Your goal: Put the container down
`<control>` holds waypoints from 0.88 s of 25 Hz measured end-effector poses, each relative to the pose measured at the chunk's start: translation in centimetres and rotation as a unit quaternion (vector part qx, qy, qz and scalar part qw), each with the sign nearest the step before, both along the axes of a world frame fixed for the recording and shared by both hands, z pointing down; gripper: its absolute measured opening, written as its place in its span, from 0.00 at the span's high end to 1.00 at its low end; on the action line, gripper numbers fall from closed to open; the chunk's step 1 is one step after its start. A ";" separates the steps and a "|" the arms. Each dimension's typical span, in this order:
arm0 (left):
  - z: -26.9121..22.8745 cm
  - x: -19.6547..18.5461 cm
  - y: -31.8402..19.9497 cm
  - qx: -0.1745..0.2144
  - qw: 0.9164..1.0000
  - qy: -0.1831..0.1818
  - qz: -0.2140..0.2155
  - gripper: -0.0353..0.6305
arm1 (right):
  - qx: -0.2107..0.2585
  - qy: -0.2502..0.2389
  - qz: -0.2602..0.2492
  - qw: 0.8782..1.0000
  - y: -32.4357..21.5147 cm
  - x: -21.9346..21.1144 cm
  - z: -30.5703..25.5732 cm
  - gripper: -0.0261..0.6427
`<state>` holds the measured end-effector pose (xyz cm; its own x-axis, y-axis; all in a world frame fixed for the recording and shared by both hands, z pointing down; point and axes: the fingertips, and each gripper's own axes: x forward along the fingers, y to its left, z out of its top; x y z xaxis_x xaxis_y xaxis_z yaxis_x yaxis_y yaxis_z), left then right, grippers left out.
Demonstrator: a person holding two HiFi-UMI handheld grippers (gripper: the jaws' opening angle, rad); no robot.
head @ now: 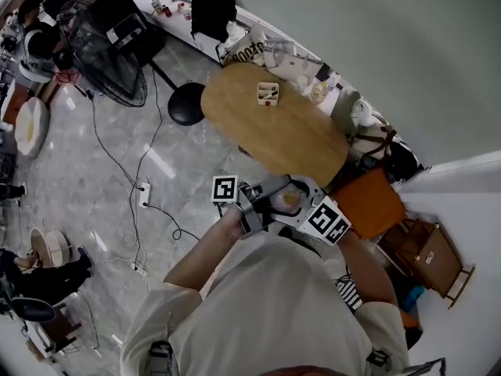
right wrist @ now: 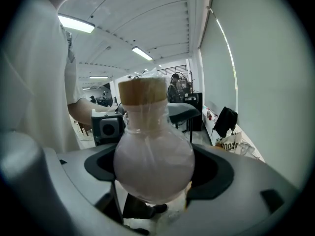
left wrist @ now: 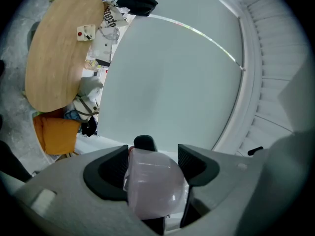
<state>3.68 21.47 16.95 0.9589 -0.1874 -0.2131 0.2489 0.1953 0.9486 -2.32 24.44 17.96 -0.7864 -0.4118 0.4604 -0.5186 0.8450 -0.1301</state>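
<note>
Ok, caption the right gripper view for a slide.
Right gripper clamps a round, translucent container with a cork stopper, ceiling lights behind.

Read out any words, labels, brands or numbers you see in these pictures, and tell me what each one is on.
White paper bag by the wall: dark block letters, too blurred to read.
Left marker cube and right marker cube: black-and-white square codes, no words.
Round corked glass flask: no label.

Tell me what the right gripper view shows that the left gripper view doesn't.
Only the right gripper view shows the cork stopper on the flask and a ceiling light. Only the left gripper view shows the oval wooden table and the orange seat. Both show the flask's round belly between that view's own jaws.
</note>
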 end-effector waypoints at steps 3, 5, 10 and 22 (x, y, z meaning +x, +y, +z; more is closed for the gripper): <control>1.0 -0.9 -4.1 -0.006 1.000 0.000 0.015 0.49 | 0.003 -0.011 0.014 1.000 -4.3 -1.0 0.9 0.36; 2.0 -1.3 -6.4 -0.010 1.000 0.000 0.023 0.49 | 0.004 -0.018 0.024 1.000 -6.7 -1.4 1.6 0.36; 4.7 -2.0 -11.4 -0.016 0.999 0.000 0.049 0.49 | -0.013 -0.028 0.033 0.999 -11.8 -2.2 4.4 0.36; 12.0 -1.9 -18.6 -0.054 0.997 -0.017 0.044 0.49 | -0.078 -0.040 0.048 0.995 -19.3 -1.3 11.3 0.36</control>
<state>1.80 2.83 28.93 0.9789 -0.1225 -0.1633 0.1945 0.3163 0.9285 -3.59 5.11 29.25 -0.7839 -0.4142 0.4626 -0.5781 0.7586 -0.3005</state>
